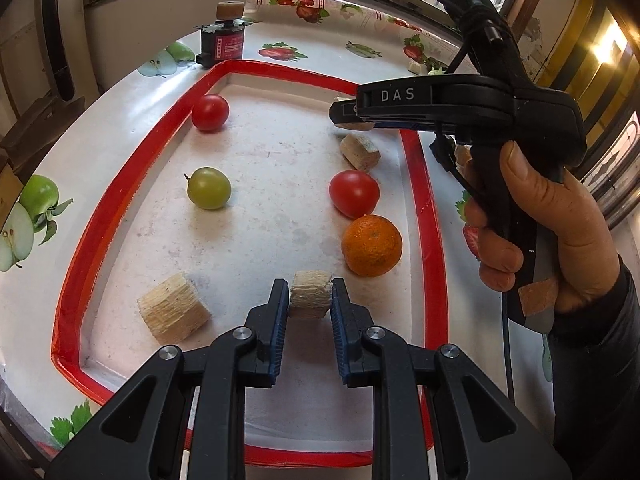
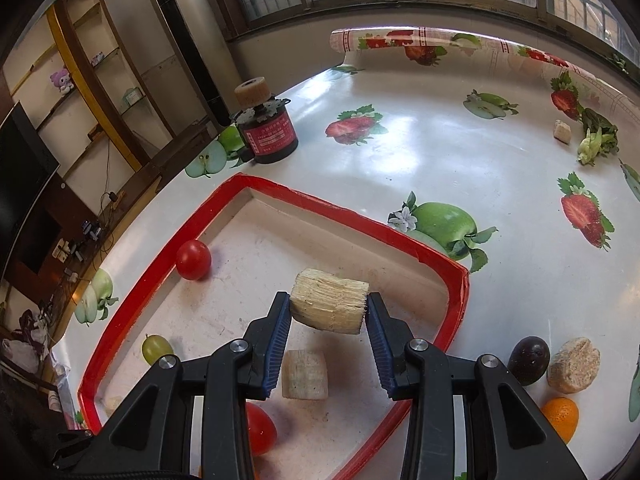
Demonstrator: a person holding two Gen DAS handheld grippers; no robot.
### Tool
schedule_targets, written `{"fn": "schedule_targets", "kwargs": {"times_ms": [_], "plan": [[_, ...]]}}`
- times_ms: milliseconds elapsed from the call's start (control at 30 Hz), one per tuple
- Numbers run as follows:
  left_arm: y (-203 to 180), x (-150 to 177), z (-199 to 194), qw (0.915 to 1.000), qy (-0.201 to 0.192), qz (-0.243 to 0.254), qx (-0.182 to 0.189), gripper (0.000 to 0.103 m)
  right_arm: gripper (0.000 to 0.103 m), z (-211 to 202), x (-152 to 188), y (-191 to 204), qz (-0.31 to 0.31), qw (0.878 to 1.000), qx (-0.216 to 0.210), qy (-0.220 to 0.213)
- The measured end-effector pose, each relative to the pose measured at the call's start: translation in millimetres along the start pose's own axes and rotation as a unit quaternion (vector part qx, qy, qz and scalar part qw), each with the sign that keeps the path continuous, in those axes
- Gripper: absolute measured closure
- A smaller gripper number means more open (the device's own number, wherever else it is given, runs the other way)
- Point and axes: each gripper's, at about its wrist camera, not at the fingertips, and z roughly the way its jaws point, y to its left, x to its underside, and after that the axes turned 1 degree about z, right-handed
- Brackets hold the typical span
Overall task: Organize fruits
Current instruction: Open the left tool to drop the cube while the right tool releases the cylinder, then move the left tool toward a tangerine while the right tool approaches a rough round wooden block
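A fruit-printed counter [image 2: 460,152] carried a red-rimmed tray [image 1: 428,216] under the windows. The left tongs [image 1: 310,294] were clamped on a small pale chunk [image 1: 311,294] low over the tray floor; the right tongs [image 2: 327,308] pinched a larger pale chunk [image 2: 328,304] above the tray. Each wanted lowering onto bare floor, clear of the tomatoes [image 1: 354,193] and orange [image 1: 371,245], before letting go.

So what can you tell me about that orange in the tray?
The orange is small, round and bright, with dimpled peel and a tiny dark stem dot on top. It looks whole. It sits on the white floor of the red-rimmed tray, near the right rim, just below a red tomato. No gripper touches it.
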Motion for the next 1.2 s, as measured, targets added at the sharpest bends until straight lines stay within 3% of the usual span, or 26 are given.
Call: {"fn": "schedule_targets", "kwargs": {"times_ms": [233,300,367,1200], "plan": [[2.5,-4.2,4.7,0.9999,0.012,-0.009,-0.001,0.082,0.059,9.3,3.2,1.8,-0.009,1.0,0.012,0.011],[2.9,-5.4,3.8,0.9998,0.012,-0.013,-0.004,0.063,0.049,6.4,3.1,3.4,-0.012,1.0,0.009,0.01],[3.3,-5.2,2.3,0.9997,0.008,-0.012,-0.017,0.05,0.043,-0.8,4.1,5.1,-0.017,1.0,0.009,0.001],[-19.9,1.4,-30.5,0.9997,-0.021,0.009,-0.012,0.05,0.037,-93.0,47.0,-35.5,0.024,0.998,0.021,-0.052]]}}
